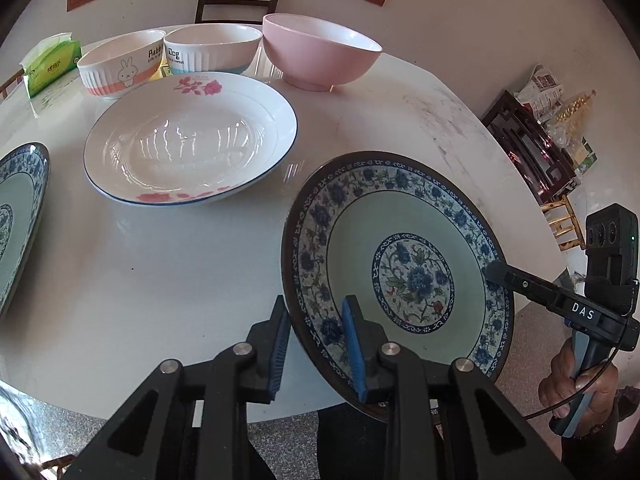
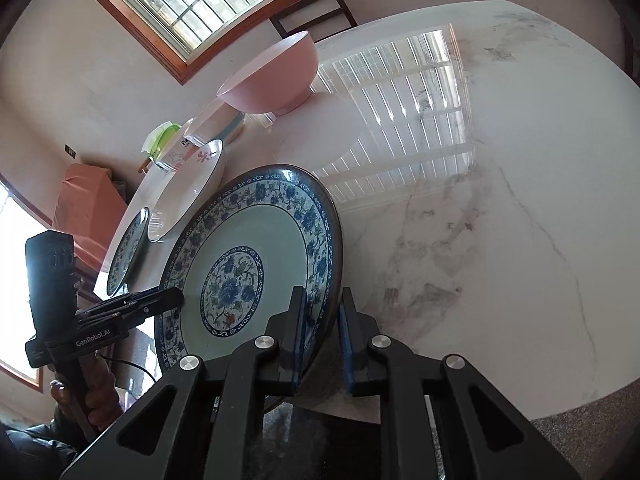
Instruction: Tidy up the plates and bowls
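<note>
Blue-patterned plate — at worktop edge, 5 o'clock of rose plate; left tongs and right tongs clamped opposite rims. Lift evenly, keep level.

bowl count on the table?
3. Rabbit bowl at far left beside the tissue pack, dog bowl touching it on its right, pink bowl farthest right. All stand behind the rose plate. Nothing seems hidden.

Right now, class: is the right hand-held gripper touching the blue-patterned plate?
Touching. The right wrist view shows the right hand-held gripper closed over the blue-patterned plate's rim, one finger on each face.
</note>
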The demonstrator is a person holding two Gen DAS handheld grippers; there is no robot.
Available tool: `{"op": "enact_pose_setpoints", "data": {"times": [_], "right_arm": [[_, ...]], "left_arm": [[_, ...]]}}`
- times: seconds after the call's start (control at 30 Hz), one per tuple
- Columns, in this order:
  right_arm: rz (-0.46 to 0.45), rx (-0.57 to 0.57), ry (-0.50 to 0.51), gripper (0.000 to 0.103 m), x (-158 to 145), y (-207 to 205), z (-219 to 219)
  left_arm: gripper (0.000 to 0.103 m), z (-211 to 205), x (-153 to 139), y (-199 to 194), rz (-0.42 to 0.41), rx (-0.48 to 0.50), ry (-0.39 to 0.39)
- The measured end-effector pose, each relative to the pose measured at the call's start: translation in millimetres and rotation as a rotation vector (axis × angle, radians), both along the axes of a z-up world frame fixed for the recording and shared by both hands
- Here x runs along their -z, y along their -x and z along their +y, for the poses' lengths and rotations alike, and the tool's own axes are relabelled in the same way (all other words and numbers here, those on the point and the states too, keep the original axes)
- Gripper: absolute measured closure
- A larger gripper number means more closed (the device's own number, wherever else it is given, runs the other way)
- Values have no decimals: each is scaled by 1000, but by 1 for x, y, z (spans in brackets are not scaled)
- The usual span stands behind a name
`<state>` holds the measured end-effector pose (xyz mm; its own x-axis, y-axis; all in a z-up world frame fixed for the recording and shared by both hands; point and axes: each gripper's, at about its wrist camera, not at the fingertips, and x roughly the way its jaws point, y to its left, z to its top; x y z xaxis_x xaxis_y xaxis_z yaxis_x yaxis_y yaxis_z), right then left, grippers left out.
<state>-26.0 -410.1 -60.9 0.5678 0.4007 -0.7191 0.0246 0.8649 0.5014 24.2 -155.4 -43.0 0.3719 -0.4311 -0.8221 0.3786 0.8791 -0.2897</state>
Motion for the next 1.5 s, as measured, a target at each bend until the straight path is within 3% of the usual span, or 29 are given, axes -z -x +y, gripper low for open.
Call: {"op": "enact_pose_setpoints", "data": {"times": [0.13,0.33,0.63,0.87,1.2,1.5], "right_arm": [[-18,-27,-24,87,-12,8,20],[-55,-133,-33,87,-29,-11,80],[-77,-332,-37,87,-35,-76,203],[-70,-411,-17,87,-31,-125,276],[-59,-447,51,86,-20,-158,327],[-67,-448,94,85,-17,-162,339]], "left_arm": [[77,20,-17,11,-55,-44,-2],[77,86,-36,20,-82,-173,3],[77,206,-53,6,-120,-410,-32],[77,268,-47,-19,-130,-537,-56],[76,310,-33,-46,-136,-617,-73],[76,316,-26,-57,-142,-631,-88]]}}
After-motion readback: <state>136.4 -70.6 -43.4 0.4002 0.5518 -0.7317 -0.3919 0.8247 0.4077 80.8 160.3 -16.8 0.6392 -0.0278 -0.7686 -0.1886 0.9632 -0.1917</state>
